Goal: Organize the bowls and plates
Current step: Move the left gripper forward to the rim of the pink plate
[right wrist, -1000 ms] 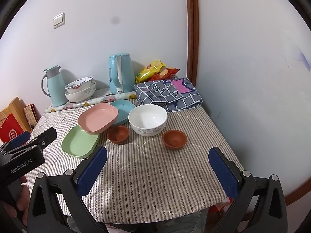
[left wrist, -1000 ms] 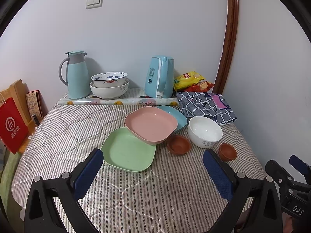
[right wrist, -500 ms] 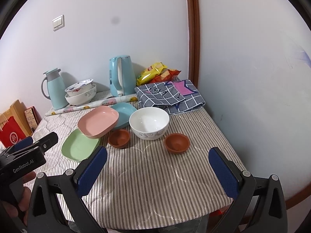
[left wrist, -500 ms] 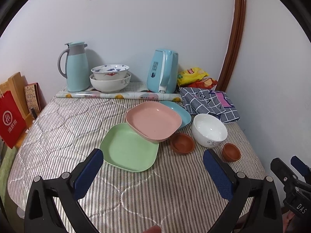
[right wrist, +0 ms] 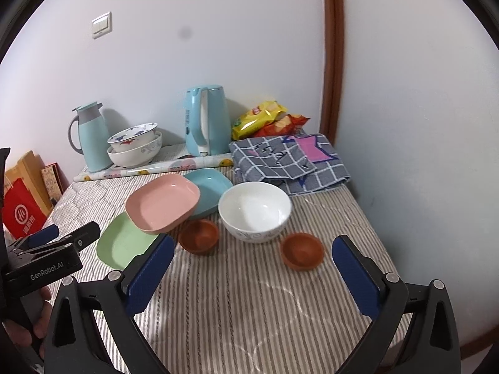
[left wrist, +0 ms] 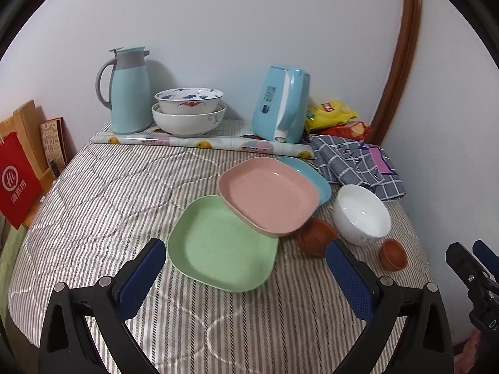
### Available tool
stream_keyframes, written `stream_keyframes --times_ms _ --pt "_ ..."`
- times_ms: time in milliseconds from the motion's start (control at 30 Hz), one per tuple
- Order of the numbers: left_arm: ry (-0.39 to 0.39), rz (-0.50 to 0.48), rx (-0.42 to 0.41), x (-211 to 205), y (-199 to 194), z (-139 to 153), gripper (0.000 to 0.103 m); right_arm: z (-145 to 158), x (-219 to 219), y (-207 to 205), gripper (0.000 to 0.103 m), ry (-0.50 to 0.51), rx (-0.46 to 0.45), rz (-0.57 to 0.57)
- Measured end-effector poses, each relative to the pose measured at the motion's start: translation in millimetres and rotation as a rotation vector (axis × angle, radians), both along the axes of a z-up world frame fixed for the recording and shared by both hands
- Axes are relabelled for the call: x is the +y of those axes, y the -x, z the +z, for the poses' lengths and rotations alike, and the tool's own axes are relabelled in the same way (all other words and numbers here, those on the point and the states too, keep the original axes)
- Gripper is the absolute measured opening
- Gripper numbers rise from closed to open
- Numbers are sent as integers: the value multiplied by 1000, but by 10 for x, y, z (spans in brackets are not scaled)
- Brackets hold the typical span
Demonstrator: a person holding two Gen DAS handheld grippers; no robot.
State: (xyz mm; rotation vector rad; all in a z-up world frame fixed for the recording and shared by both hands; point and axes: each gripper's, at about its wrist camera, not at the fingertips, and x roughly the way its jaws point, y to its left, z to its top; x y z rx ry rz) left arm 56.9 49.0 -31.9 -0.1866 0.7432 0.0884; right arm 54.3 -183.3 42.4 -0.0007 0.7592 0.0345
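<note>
Pink plate [left wrist: 269, 196] mid-table, overlapping green plate [left wrist: 223, 244] and blue plate [right wrist: 207, 188]; white bowl [right wrist: 255, 211] near right edge. Both grippers spread, empty (nothing gripped yet). Next, probably: left gripper [left wrist: 246, 275] grabs green rim.

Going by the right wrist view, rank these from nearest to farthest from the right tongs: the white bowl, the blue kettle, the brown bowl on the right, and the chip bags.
From the right tongs:
1. Brown bowl, just ahead, slightly right.
2. White bowl, behind it, centre.
3. Blue kettle, at the back by the wall.
4. Chip bags, back right corner; roughly level with the kettle, too close to call.
</note>
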Motion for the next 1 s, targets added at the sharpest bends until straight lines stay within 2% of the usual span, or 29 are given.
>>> stream_keyframes --times_ms 233,500,600,700,867,1000 --pt "0 40 26 117 -247 -103 103 -100 178 -270 97 24 25 33" --pt "12 55 46 237 -516 -220 102 -255 355 -662 84 66 67 80" --pt "-2 76 52 293 -615 -267 96 -301 397 -795 82 60 77 91" --pt "25 74 60 386 -701 -317 94 -342 443 -916 80 54 86 106" --pt "64 73 73 495 -812 -376 80 -435 538 -1107 68 36 116 145" --pt "88 67 80 543 -913 -412 76 -504 588 -1231 64 19 137 156"
